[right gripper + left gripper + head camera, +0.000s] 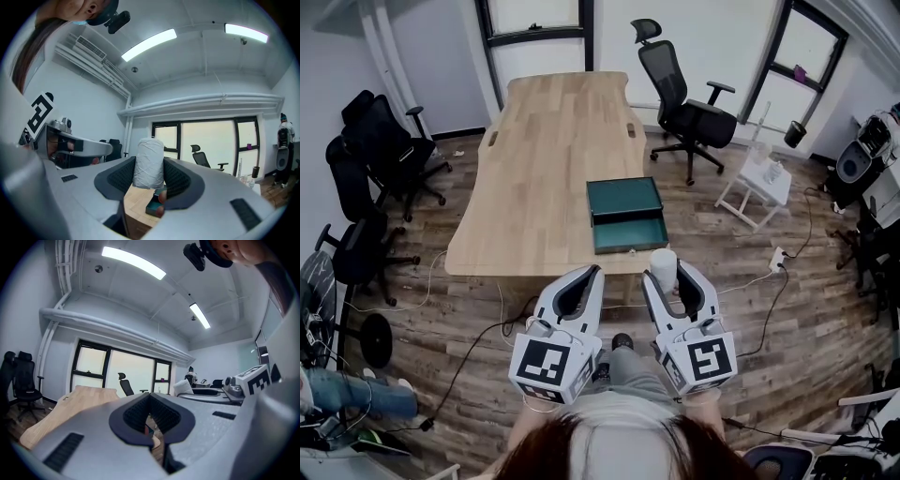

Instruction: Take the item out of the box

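Left gripper held just short of table near edge, jaws closed together, nothing gripped between. Right gripper held just beside it at same table edge, jaws clamped on upright white roll. Both pointed toward table, side by side.

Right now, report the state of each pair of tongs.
Left tongs: shut, nothing between them.
Right tongs: shut on the white wrapped roll.
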`<state>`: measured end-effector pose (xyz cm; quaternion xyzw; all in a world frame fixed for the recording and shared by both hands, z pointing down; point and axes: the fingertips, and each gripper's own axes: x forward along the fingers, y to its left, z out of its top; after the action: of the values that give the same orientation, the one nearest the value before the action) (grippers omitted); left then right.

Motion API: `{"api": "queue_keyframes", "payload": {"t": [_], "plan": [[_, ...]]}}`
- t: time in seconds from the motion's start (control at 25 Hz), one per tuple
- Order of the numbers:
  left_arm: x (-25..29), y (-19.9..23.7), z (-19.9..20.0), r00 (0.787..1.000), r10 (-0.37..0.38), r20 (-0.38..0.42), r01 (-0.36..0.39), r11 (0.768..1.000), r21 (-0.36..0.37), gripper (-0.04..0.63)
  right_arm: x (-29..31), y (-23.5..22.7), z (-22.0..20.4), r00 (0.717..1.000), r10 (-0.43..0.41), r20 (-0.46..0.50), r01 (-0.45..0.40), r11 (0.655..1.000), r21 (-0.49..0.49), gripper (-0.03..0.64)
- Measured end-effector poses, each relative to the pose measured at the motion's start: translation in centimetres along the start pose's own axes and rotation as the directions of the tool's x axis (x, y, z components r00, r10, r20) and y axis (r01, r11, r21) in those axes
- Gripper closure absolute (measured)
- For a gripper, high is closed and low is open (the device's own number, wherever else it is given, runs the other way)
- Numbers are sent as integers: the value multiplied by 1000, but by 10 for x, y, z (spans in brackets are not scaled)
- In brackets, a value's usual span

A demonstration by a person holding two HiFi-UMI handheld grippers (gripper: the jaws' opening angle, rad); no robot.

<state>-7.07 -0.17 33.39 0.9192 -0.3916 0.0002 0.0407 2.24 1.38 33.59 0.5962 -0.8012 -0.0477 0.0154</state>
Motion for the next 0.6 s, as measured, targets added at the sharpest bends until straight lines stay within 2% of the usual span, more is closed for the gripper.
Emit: {"api": "queue_keyframes", "payload": {"t": [0.6], "plan": [[22, -1, 4, 1000, -7, 2, 7, 1000, -12, 588, 4, -10, 8, 1000, -19, 3, 19, 1000, -20, 419]]}}
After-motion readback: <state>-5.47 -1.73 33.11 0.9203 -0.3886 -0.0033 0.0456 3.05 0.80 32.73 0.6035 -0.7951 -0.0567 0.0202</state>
